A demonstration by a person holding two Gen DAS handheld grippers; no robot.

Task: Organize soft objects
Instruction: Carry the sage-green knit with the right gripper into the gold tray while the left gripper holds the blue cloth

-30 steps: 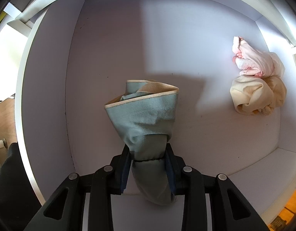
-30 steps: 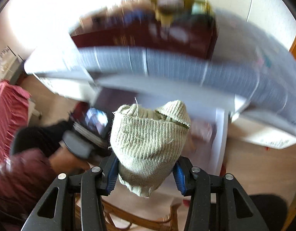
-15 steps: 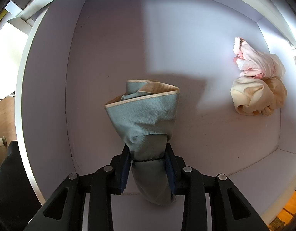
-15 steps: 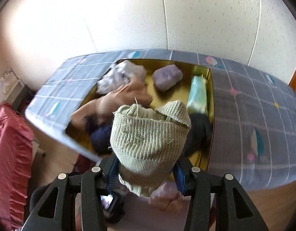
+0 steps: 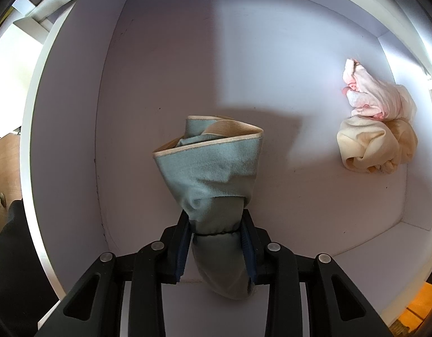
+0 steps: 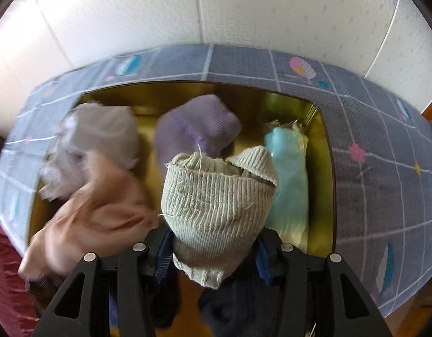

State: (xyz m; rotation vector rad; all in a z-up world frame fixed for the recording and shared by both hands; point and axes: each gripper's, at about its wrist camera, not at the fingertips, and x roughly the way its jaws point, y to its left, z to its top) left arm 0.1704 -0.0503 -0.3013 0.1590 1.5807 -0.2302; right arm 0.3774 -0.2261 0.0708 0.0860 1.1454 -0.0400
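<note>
White drawer (image 5: 165, 64) — pink-and-cream cloth bundle (image 5: 378, 120) on its floor.

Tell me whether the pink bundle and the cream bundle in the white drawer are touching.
Touching. The left wrist view shows the pink bundle lying right against the top of the cream bundle, with no drawer floor visible between them.

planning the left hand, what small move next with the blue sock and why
Probably lower and open the left gripper: it is shut on the blue sock and points down over bare floor of the white drawer, well clear of the two bundles on the right.
</note>
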